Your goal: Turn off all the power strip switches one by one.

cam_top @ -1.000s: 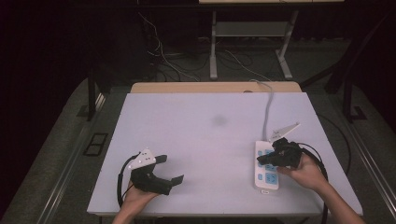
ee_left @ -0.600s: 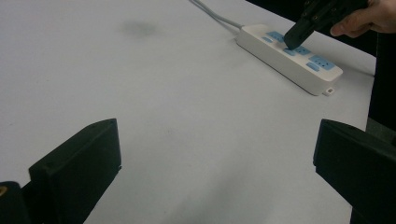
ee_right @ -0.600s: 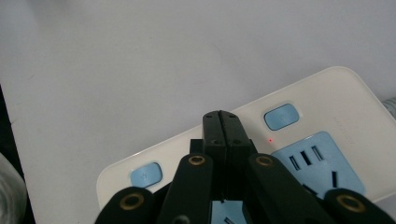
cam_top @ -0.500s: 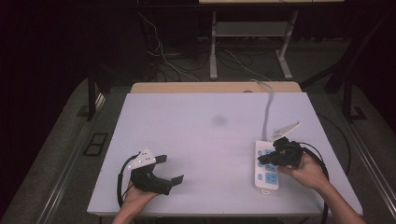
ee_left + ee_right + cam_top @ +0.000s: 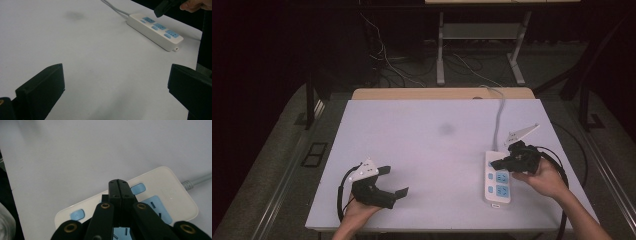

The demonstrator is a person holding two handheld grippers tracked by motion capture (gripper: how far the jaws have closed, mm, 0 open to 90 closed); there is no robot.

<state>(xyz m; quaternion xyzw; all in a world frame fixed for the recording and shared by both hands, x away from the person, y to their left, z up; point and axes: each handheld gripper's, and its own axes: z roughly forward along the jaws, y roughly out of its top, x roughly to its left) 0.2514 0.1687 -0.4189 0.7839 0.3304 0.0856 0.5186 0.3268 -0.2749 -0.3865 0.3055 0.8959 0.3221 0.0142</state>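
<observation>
A white power strip with blue sockets lies at the right of the white table; its grey cable runs to the far edge. My right gripper is shut with nothing in it, its tips over the strip's far end. In the right gripper view the closed jaws point at the strip beside a blue switch; whether they touch it I cannot tell. My left gripper rests near the front left edge, jaws wide open and empty, facing the strip.
A faint dark smudge marks the table's middle. A wooden board lines the far edge. Beyond it, on the dark floor, stand a metal frame and loose cables.
</observation>
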